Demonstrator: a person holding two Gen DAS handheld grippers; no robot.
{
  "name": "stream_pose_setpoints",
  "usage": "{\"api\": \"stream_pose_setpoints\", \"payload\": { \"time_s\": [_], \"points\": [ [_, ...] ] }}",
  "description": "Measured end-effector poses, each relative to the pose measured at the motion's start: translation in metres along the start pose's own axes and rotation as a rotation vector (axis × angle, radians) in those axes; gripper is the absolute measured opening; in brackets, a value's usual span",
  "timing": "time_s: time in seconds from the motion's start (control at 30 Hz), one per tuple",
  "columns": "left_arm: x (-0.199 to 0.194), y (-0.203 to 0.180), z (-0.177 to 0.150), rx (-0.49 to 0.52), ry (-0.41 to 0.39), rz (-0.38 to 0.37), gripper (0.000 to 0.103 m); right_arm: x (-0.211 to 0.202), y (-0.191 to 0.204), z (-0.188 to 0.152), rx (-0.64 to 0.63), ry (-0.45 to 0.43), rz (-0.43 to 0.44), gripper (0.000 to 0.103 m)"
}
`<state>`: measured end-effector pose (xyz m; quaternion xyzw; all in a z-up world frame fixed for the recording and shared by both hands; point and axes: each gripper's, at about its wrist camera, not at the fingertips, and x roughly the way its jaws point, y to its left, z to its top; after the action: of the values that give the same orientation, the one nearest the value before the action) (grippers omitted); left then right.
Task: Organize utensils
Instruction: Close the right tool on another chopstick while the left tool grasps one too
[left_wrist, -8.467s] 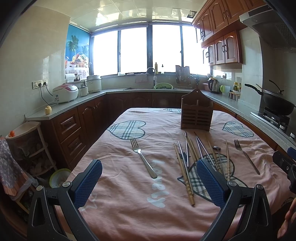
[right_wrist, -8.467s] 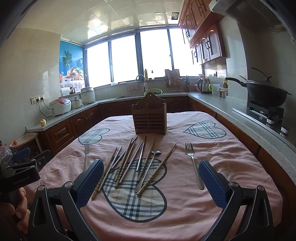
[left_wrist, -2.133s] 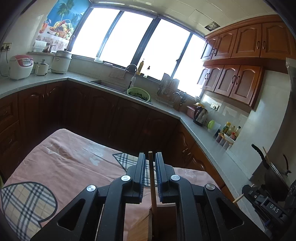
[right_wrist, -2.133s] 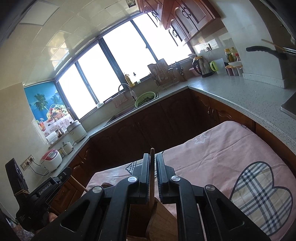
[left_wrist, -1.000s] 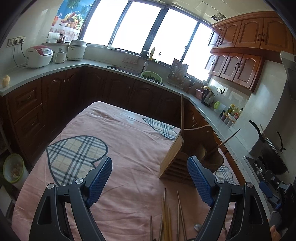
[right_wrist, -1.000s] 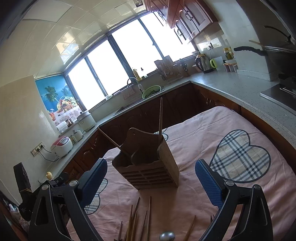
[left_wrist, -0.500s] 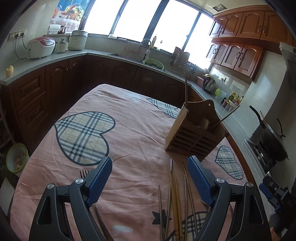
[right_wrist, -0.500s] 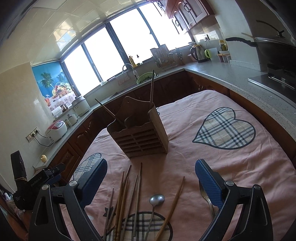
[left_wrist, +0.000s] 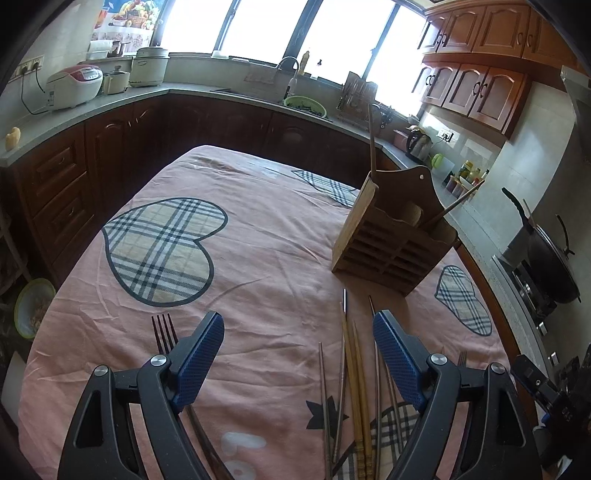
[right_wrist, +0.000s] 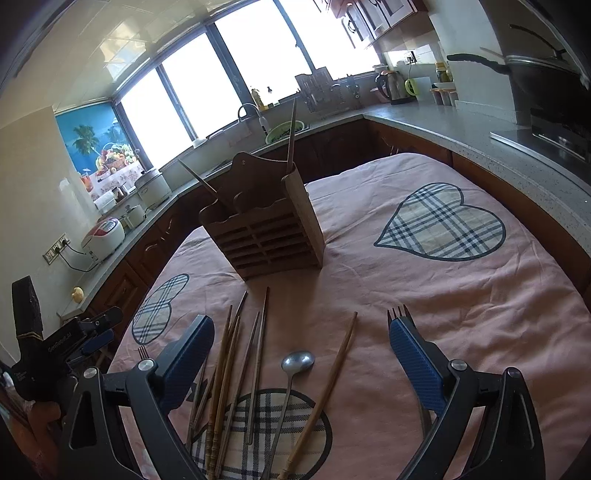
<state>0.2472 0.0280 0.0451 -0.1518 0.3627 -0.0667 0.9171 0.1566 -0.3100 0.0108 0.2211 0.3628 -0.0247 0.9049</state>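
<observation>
Left gripper (left_wrist: 298, 354) points forward and down, jaws wide apart, nothing between its blue pads (left_wrist: 397, 360). Right gripper (right_wrist: 301, 360) is tilted likewise, jaws equally wide and empty.

Ahead of the left gripper (left_wrist: 298, 360), whose fingers are standing wide and empty, bare cloth (left_wrist: 273, 243) is lying open up to the holder (left_wrist: 393, 245), which is blocking the way beyond the right finger; a fork (left_wrist: 164, 330) is lying just beside the left finger and chopsticks (left_wrist: 356, 376) are crowding the gap near the right one. Between the right gripper (right_wrist: 301, 349) fingers, also wide apart, a spoon (right_wrist: 297, 362) and a lone chopstick (right_wrist: 332, 373) are lying, with a second fork (right_wrist: 399, 314) poking out past the right finger. Two sticks (right_wrist: 291, 133) are jutting from the holder.
</observation>
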Motion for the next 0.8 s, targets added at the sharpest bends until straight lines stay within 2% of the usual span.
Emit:
{"api": "stream_pose_setpoints", "payload": {
  "time_s": [0.27,0.53,0.8],
  "points": [
    [0.021,-0.006,0.002,0.018,0.049,0.003,0.082,0.012,0.007,-0.003,-0.042,0.041,-0.007,0.092],
    [0.05,-0.016,0.005,0.041,0.107,-0.002,0.08,0.034,0.003,-0.004,-0.05,0.1,-0.043,0.075],
    [0.097,-0.036,0.012,0.109,0.201,0.003,0.072,0.069,-0.012,-0.002,-0.047,0.179,-0.101,0.062]
  ]
}}
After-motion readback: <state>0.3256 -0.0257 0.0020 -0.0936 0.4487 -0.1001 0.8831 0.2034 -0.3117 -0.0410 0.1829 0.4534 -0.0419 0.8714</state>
